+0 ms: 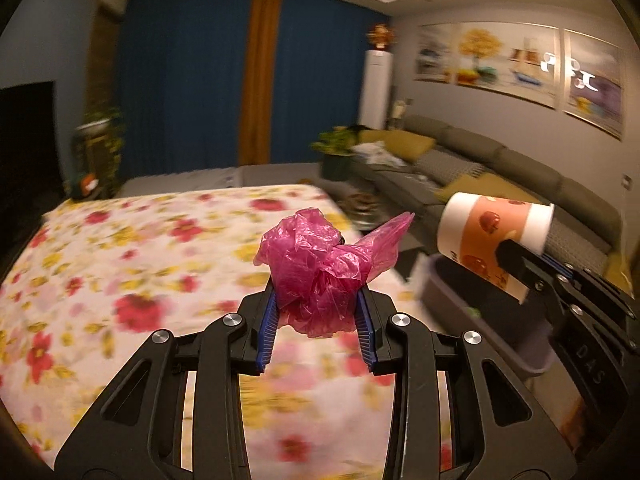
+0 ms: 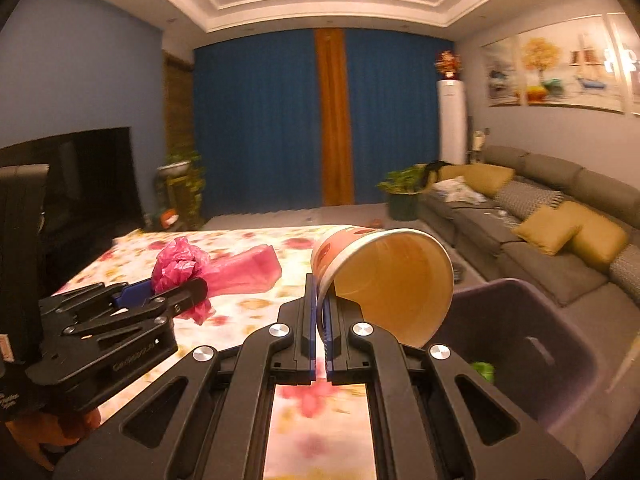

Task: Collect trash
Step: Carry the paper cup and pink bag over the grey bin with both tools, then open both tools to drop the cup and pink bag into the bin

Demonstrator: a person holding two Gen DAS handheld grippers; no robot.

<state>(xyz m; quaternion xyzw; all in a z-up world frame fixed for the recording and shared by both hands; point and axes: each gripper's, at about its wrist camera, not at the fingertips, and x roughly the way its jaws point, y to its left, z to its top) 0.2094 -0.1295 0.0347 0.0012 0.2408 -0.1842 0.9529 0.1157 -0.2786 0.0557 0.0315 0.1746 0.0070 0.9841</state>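
Note:
A crumpled pink plastic bag (image 1: 320,272) is squeezed between the blue pads of my left gripper (image 1: 318,300), held above the flowered table; from the right wrist view the same pink bag (image 2: 188,268) sticks out of the left gripper (image 2: 176,292) on the left. My right gripper (image 2: 320,300) is shut on the rim of a paper cup (image 2: 384,276) printed with red apples, which lies tilted with its mouth toward the camera. In the left wrist view the cup (image 1: 492,236) and right gripper (image 1: 516,260) sit at the right. A dark purple bin (image 2: 532,344) stands below the cup.
The flowered tablecloth (image 1: 132,280) covers the table under both grippers. Something green (image 2: 484,370) lies inside the bin. A grey sofa (image 2: 540,220) with yellow cushions runs along the right wall, a dark TV (image 2: 80,176) stands at the left, and blue curtains (image 2: 264,120) hang at the back.

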